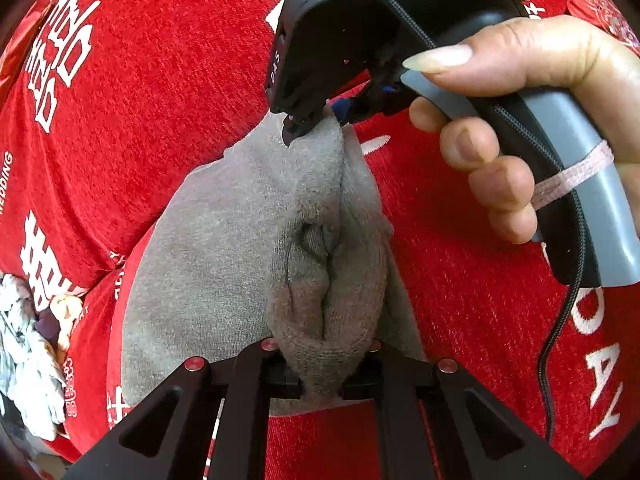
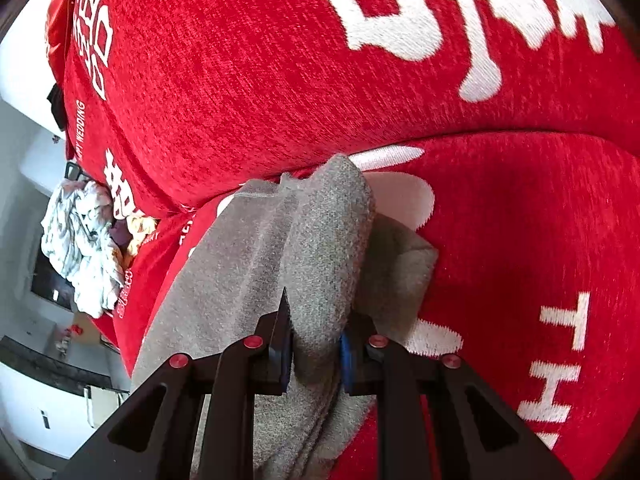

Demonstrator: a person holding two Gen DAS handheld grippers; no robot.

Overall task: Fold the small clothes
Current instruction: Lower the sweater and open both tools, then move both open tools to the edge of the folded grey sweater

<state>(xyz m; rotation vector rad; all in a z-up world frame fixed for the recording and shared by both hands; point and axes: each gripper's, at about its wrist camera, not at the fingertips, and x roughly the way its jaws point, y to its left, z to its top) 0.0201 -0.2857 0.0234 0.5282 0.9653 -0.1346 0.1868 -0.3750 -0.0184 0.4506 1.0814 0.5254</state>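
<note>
Left tongs [image 1: 322, 364], right tongs [image 2: 316, 354] both clamped on grey garment [image 1: 240, 232], opposite ends.

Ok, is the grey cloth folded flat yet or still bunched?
Bunched. The grey cloth is pinched into ridges between the left gripper and right gripper, with creases running between them, not flat.
</note>
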